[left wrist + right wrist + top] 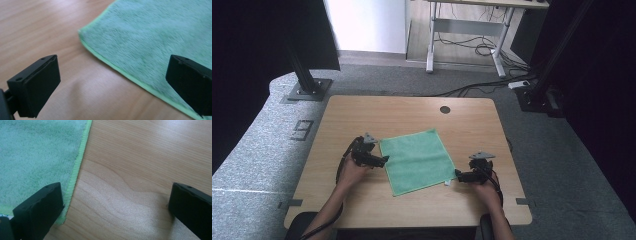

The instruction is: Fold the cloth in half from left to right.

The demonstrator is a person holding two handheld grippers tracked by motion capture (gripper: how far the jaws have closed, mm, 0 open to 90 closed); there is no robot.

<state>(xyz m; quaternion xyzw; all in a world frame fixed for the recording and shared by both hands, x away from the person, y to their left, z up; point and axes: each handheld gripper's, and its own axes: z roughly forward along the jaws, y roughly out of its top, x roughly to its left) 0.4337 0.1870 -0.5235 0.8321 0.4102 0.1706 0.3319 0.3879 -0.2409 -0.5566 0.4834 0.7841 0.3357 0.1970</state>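
A green cloth [417, 160] lies flat and spread out in the middle of the wooden table [362, 112]. My left gripper [384, 161] rests at the cloth's left edge, jaws wide open. In the left gripper view the cloth [155, 37] has a corner near the top and its hem runs between the jaws, with the right jaw over the fabric. My right gripper [457, 174] sits at the cloth's near right corner, also open. In the right gripper view the cloth [37, 157] reaches to the left jaw, and bare wood lies between the jaws.
A dark round cable hole [445, 109] sits near the table's far edge. Beyond the table stand a black post base [307, 90] on the left, a desk frame [464, 45] with cables on the floor, and dark curtains on both sides.
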